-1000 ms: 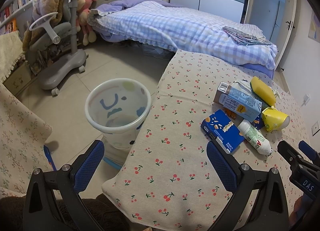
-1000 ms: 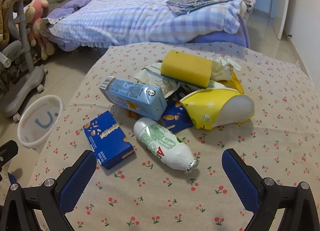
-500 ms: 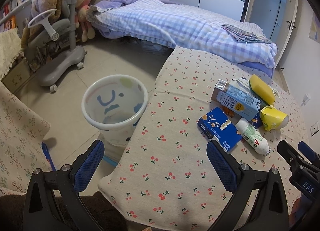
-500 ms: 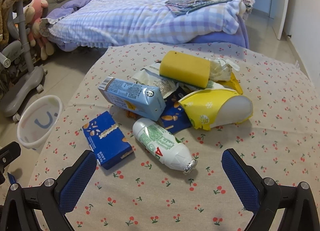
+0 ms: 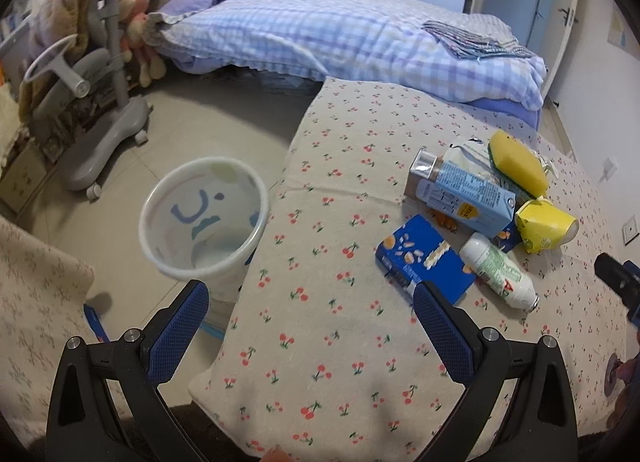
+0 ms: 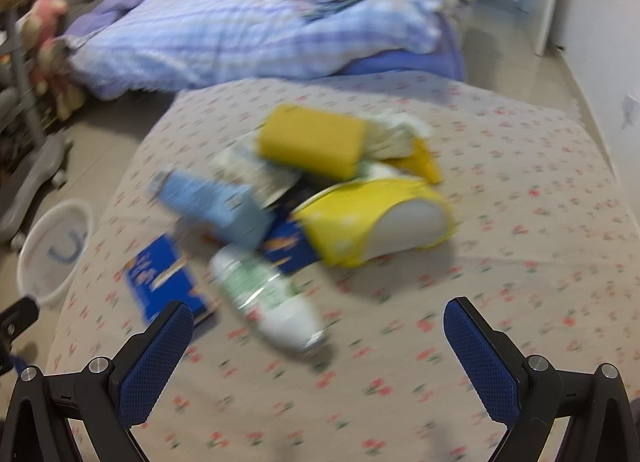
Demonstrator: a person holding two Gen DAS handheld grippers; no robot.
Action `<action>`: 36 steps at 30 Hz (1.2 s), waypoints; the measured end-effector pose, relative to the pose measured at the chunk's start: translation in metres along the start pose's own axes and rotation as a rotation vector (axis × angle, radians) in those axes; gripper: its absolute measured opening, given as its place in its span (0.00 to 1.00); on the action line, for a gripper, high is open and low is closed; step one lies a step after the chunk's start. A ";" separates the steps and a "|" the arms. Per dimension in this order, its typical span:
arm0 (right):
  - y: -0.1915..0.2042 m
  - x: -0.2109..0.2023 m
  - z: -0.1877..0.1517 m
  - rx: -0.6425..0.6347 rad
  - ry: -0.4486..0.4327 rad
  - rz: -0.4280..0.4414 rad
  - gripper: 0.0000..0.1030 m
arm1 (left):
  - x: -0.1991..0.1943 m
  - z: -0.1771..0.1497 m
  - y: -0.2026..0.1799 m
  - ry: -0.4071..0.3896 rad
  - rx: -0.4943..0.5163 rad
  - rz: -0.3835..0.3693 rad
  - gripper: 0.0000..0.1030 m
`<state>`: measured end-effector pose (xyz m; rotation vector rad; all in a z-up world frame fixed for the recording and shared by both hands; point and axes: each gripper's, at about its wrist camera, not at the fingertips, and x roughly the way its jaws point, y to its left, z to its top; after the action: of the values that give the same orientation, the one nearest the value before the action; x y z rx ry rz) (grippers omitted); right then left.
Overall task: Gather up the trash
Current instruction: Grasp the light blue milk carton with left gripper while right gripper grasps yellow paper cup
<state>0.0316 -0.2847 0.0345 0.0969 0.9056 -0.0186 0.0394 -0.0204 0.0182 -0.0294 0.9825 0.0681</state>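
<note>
Surface: lying across the centre and right of the left wrist view, a table [image 5: 340, 221] under a beige cloth printed with small red cherries; carrying the whole heap of trash.
Room: showing a bedroom, with a bed [image 5: 320, 29] under a blue checked quilt across the top, a folded striped cloth [image 5: 472, 39] resting on it at upper right, a grey chair [image 5: 92, 93] draped in a brown blanket at upper left, grey tiled floor between.
Bin: standing on the floor left of centre, just beside the table's left edge, one white bin [image 5: 204, 217] with its mouth open upward.
Count: lying clustered at centre right, one light blue carton [image 5: 464, 193], one dark blue box [image 5: 424, 262], one white bottle [image 5: 496, 270], one yellow sponge [image 5: 518, 163], one yellow cup [image 5: 546, 223], plus crumpled wrappers too tangled for counting.
Bottle axis: lying on its side, long axis running diagonally, foil-capped end pointing toward lower right.
Carton axis: lying flat, long axis running upper left to lower right.
Cup: tipped over, mouth facing right.
Left gripper [image 5: 308, 326]: hovering at the bottom over the table's near edge, spread wide, holding nothing.
Right gripper [image 6: 318, 338]: hanging low in its motion-blurred view, spread wide, gripping nothing, the bottle [image 6: 268, 298] lying just ahead between the fingers.
</note>
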 end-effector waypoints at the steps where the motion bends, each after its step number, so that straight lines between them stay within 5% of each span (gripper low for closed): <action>1: -0.009 0.001 0.006 0.021 0.003 -0.003 1.00 | 0.005 0.007 -0.003 0.023 0.007 -0.018 1.00; 4: -0.034 0.008 0.024 0.089 0.043 0.009 1.00 | 0.024 0.027 -0.011 0.126 0.006 -0.091 1.00; 16: -0.092 0.067 0.050 0.223 0.167 -0.015 1.00 | 0.093 0.072 -0.063 0.291 -0.154 -0.352 0.95; 21: -0.099 0.088 0.057 0.253 0.202 -0.014 1.00 | 0.118 0.081 -0.085 0.320 -0.186 -0.368 0.82; 31: -0.097 0.117 0.059 0.324 0.265 0.055 1.00 | 0.135 0.092 -0.090 0.351 -0.267 -0.442 0.82; 36: -0.093 0.129 0.056 0.357 0.292 0.095 1.00 | 0.136 0.096 -0.092 0.338 -0.273 -0.422 0.82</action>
<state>0.1501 -0.3792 -0.0397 0.4849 1.1819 -0.0798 0.2006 -0.1006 -0.0423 -0.5114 1.2793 -0.1973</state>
